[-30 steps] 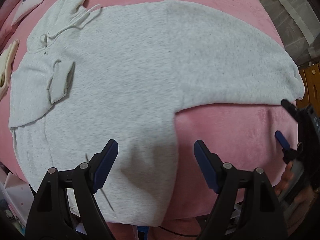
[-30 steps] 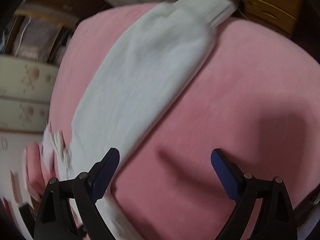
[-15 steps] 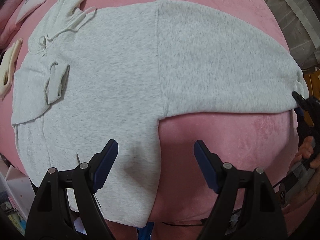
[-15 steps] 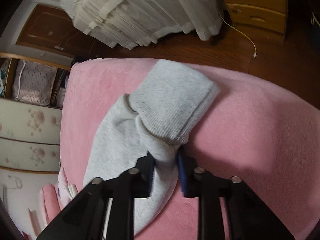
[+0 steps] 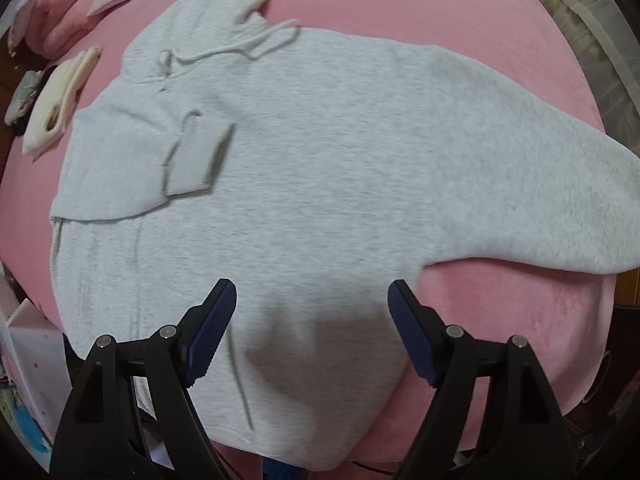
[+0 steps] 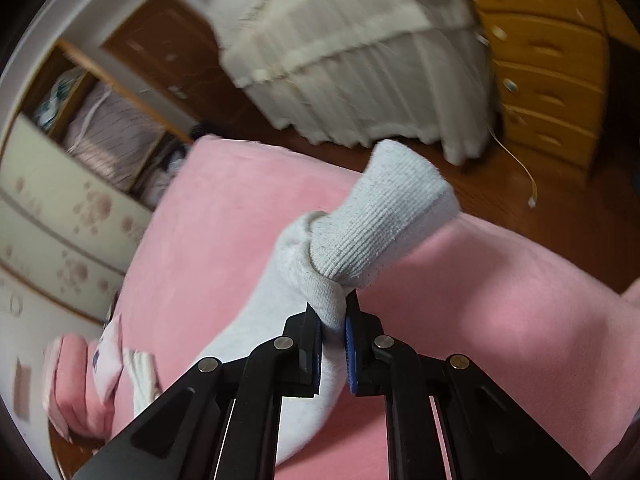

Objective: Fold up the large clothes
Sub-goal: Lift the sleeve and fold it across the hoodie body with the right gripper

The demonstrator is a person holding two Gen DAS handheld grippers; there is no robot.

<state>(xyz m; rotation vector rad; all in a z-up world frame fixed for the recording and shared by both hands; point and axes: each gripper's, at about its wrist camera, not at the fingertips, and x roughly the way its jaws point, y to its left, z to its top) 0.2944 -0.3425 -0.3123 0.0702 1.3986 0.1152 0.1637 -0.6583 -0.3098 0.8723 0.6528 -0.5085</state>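
A light grey hoodie (image 5: 320,184) lies spread flat on the pink bed cover (image 5: 500,320). Its hood (image 5: 224,4) points to the far side. One sleeve is folded onto the chest, cuff (image 5: 196,160) up. The other sleeve (image 5: 540,208) stretches out to the right. My left gripper (image 5: 312,320) hovers open over the hoodie's lower body, with nothing between its fingers. In the right wrist view my right gripper (image 6: 332,320) has its jaws closing tight on the outstretched sleeve just behind its ribbed cuff (image 6: 380,220), which is lifted off the bed cover (image 6: 480,300).
Pink pillows (image 5: 72,12) and a cream cloth item (image 5: 60,96) lie at the bed's far left. A white box (image 5: 24,340) stands by the left edge. Past the bed are a wooden dresser (image 6: 552,60), white curtains (image 6: 360,60) and a flowered wardrobe (image 6: 60,200).
My right gripper came down on the sleeve end, shut on it behind the cuff and raised it. My left gripper slid from the hoodie's side edge over its body, still open.
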